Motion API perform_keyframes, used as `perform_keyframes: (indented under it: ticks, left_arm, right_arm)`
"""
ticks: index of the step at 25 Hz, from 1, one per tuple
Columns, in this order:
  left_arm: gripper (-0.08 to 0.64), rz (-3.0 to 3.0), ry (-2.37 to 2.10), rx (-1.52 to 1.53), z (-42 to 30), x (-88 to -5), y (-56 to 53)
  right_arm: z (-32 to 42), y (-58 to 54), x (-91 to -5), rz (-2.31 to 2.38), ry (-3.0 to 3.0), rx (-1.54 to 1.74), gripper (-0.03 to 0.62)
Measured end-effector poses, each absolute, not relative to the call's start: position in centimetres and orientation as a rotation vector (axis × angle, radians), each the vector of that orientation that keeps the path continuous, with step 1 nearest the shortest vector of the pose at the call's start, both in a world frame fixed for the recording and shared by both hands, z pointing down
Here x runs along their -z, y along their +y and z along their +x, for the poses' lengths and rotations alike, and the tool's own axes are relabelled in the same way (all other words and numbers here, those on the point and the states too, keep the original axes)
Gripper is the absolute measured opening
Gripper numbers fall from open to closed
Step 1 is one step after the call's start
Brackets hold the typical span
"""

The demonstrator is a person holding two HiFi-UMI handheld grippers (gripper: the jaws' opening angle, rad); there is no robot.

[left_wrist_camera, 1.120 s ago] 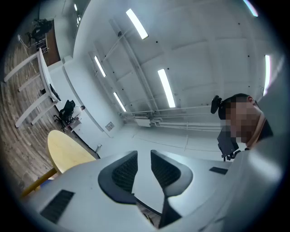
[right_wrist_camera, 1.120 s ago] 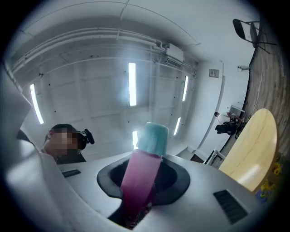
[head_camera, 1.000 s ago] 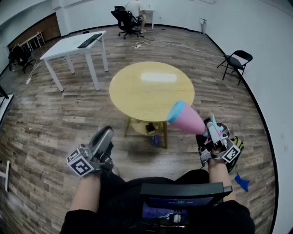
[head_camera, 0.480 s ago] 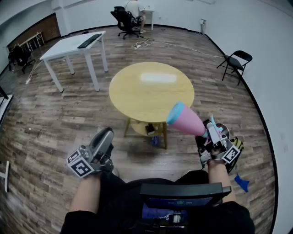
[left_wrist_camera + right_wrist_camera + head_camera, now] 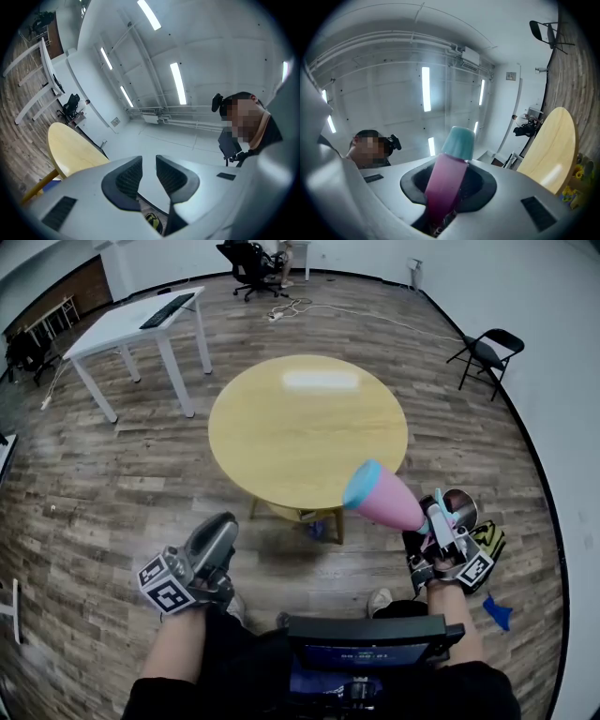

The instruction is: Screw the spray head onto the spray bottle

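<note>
While the right gripper (image 5: 449, 185) is closed on the narrow end of the pink spray bottle (image 5: 384, 495), the left gripper (image 5: 149, 174) holds nothing: its two dark pads stand only a little apart, with an empty gap between them. The bottle sticks out from the right jaws at a slant, and its wide teal end points up and forward, toward the near edge of the round desk (image 5: 281, 427). Both grippers hang low, near the person's knees, in front of the desk and well apart from each other. A thin teal piece (image 5: 437, 504) stands up just beside the right jaws, at the neck end of the bottle; I cannot tell if it is the spray head, and no separate head lies on the desk top. I judge that the screwing is not under way at this moment. For the next move, the neck of the bottle must be free to reach, and the left gripper must open wider to take a head and turn it.
</note>
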State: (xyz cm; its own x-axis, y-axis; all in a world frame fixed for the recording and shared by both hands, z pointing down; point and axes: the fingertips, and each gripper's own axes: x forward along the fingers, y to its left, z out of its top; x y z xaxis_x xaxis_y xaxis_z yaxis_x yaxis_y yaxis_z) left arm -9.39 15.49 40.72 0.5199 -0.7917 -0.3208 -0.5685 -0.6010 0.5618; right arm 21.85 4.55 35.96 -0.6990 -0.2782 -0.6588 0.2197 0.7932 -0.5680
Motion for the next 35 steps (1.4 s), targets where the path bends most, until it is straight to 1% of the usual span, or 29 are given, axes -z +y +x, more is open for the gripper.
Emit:
perform_keyframes:
  ticks: [3,6,10,16,27,31,32,34,35]
  left_arm:
    - [0.104,2.382,-1.097,0.735,-11.4,-43.0,7.9]
    - [0.104,2.394,-1.072,0.71,-13.2,-43.6,0.9]
    - [0.104,2.413,-1.037,0.679,-12.3,-43.8,-4.4]
    - [0.104,2.443,-1.024,0.685,-13.0,-41.8,-8.0]
    - [0.104,2.514,-0.984,0.767,-15.3,-36.8,-11.9]
    - [0.109,2.599,-0.95,0.729,-14.1,-35.1,-14.3]
    - [0.133,2.666,-0.945,0.691,-13.3,-34.4,-14.7]
    - [0.281,2.87,-0.951,0.516,-11.1,-33.6,-15.2]
    - [0.379,2.998,-0.962,0.356,-9.7,-33.8,-15.4]
  right_arm:
    - [19.7,-2.5,-38.7,-0.074,2.178,0.842,0.079]
    - [17.3,-9.3,-39.6,-0.096,2.171,0.863,0.078]
    - [16.9,-14.4,-39.8,-0.099,2.168,0.875,0.078]
    - [15.4,-18.1,-37.6,-0.081,2.188,0.86,0.079]
    - [11.7,-21.1,-32.1,-0.018,2.254,0.753,0.079]
    - [10.1,-22.6,-31.7,0.014,2.293,0.777,0.078]
    - [9.5,-22.8,-31.9,0.037,2.307,0.813,0.078]
    - [7.8,-23.0,-32.7,0.114,2.331,0.923,0.08]
    - [6.7,-22.9,-33.2,0.165,2.338,0.989,0.079]
